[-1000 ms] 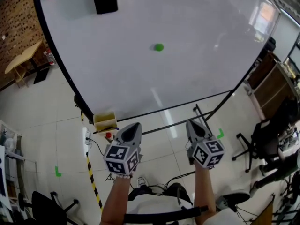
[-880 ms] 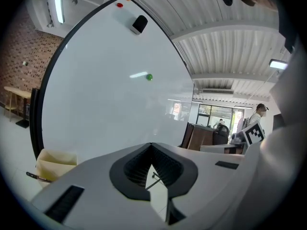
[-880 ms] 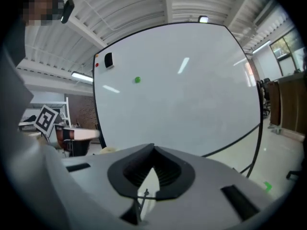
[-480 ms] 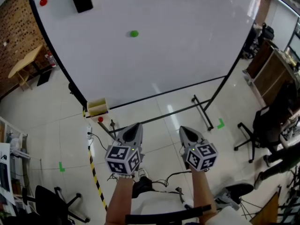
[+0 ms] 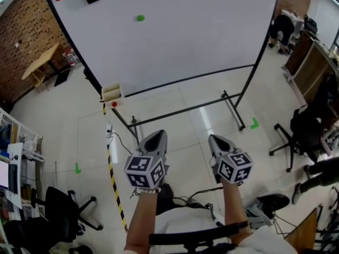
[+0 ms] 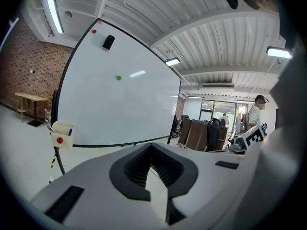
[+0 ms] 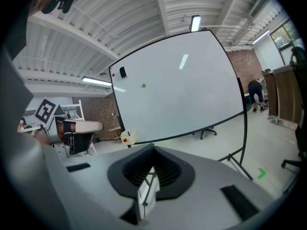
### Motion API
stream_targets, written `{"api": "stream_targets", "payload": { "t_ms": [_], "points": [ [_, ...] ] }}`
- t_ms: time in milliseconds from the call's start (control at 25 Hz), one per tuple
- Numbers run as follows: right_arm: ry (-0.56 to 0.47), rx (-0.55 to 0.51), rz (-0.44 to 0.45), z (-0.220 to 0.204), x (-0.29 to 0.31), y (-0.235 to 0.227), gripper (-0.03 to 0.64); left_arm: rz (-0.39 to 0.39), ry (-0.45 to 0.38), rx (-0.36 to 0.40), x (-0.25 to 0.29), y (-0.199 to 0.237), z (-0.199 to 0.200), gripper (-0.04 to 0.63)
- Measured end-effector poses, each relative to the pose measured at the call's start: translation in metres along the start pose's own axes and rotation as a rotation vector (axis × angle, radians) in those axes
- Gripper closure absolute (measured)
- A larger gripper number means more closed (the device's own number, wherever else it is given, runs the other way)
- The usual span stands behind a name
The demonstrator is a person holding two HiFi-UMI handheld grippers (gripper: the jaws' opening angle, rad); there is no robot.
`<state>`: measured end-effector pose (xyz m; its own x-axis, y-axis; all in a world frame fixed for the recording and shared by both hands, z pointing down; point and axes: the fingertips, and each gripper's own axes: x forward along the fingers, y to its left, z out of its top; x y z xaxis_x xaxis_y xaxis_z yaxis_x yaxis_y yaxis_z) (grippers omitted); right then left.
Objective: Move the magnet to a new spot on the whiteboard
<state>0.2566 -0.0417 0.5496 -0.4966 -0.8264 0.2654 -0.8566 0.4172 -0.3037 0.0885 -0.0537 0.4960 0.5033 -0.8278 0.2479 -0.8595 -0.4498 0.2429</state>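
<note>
The left tongs (image 5: 157, 135) are clenched on nothing. Just to their right, the right tongs (image 5: 216, 138) are clenched and empty too. Both point at the whiteboard (image 5: 201, 41), which is well ahead. The green magnet (image 5: 140, 18), probably the one to move, sits high on the board, far ahead and left of both tongs. Doing this step well likely means stepping close, releasing one pair, then pinching the magnet's rim squarely and lifting it off rather than dragging it. The board is glossy and stands on a black frame over pale tiles. A brick wall (image 5: 24, 33) lies far left of the tongs and an office chair (image 5: 302, 134) to their right.
</note>
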Motion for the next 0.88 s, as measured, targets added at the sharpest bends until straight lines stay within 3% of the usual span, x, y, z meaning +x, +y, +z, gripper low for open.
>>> {"api": "stream_targets", "payload": {
  "t_ms": [320, 880],
  "points": [
    [-0.025, -0.035, 0.040, 0.007, -0.027, 0.043, 0.618, 0.004, 0.009, 0.001, -0.043, -0.008, -0.010, 0.604],
    [-0.064, -0.043, 0.015, 0.008, 0.000, 0.121, 0.618, -0.052, 0.005, 0.020, -0.075, 0.048, 0.009, 0.604]
  ]
}}
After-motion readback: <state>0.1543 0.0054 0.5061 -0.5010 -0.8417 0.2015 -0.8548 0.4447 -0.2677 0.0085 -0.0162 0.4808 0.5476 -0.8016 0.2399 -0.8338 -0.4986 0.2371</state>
